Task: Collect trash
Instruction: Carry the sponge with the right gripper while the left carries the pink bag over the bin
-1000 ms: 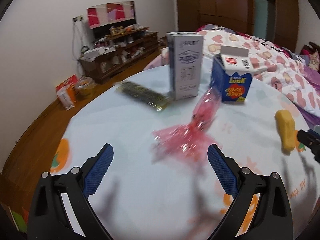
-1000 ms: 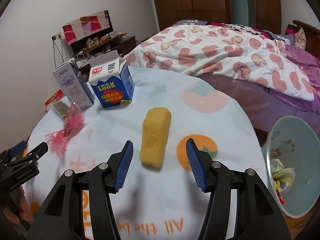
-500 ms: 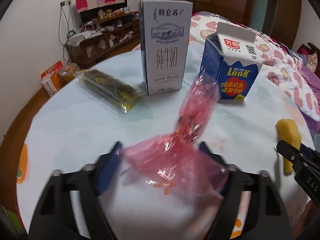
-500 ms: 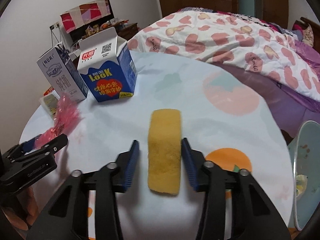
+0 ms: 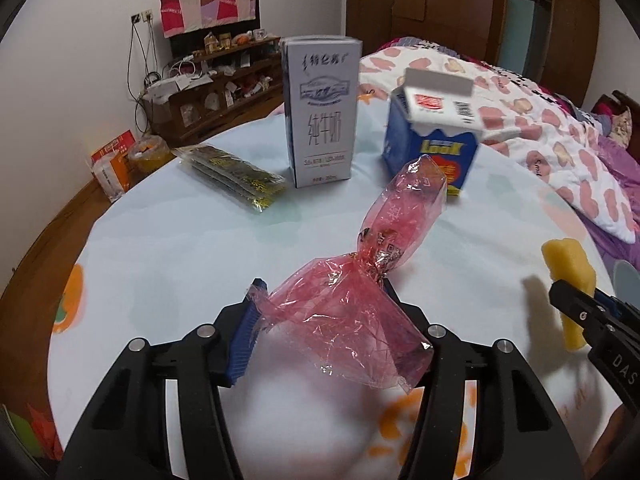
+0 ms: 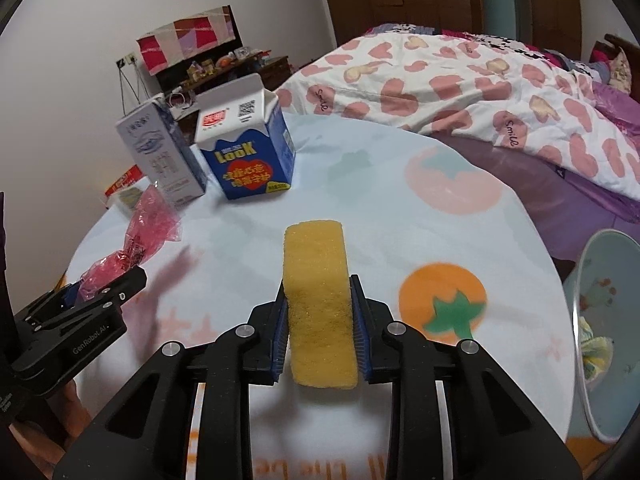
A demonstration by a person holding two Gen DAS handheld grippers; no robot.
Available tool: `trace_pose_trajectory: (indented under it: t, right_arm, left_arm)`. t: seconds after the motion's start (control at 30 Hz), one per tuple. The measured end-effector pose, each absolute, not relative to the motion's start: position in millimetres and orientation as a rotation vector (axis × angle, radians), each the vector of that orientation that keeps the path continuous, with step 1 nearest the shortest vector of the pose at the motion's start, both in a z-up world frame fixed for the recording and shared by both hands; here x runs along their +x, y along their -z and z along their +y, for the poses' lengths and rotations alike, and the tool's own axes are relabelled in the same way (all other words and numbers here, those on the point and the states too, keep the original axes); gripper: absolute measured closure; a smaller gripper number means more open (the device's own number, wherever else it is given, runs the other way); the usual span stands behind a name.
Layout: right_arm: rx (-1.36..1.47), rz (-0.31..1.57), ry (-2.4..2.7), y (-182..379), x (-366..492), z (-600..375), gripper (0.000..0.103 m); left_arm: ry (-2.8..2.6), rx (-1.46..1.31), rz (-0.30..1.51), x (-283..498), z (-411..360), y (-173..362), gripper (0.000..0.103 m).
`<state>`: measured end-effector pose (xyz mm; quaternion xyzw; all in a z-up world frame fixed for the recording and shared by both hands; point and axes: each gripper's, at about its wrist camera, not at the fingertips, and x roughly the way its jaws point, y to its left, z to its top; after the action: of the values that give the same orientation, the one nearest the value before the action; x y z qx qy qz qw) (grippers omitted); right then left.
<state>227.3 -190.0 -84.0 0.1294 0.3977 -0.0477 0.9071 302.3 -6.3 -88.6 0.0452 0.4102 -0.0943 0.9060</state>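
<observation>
A crinkled pink cellophane wrapper (image 5: 352, 300) sits between the fingers of my left gripper (image 5: 324, 320). The jaws are closing, both pads touch it, and its far end is lifted off the round table (image 5: 160, 260). My right gripper (image 6: 318, 292) is closing on a yellow sponge (image 6: 316, 264), and its blue pads squeeze the sponge's two sides. The left wrist view shows the sponge (image 5: 570, 264) and the right gripper (image 5: 580, 300) at the right edge. The right wrist view shows the left gripper (image 6: 104, 284) holding the wrapper (image 6: 148, 220) at the left.
A tall white milk carton (image 5: 320, 120), a blue carton with an opened top (image 5: 432, 148) and a green-gold foil packet (image 5: 232, 176) stand at the table's far side. A pale bin (image 6: 600, 320) with trash inside is beside the table at the right. A bed (image 6: 460, 92) lies beyond.
Both grippers moved forward and closed, the left around the pink wrapper and the right around the sponge. Both things now stand raised off the table.
</observation>
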Motion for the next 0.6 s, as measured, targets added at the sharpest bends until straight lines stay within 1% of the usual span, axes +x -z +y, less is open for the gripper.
trace_pose_trajectory:
  t: [0.2,0.6]
  right_arm:
    - [0.26,0.793,0.09,73,190,-188,0.075]
    - [0.3,0.783,0.107,74,135,-197,0.075]
  left_arm:
    - [0.183,0.071,0.854,268,-6,80,0.047]
    - [0.173,0.068,0.85,207,-18,74,0.047]
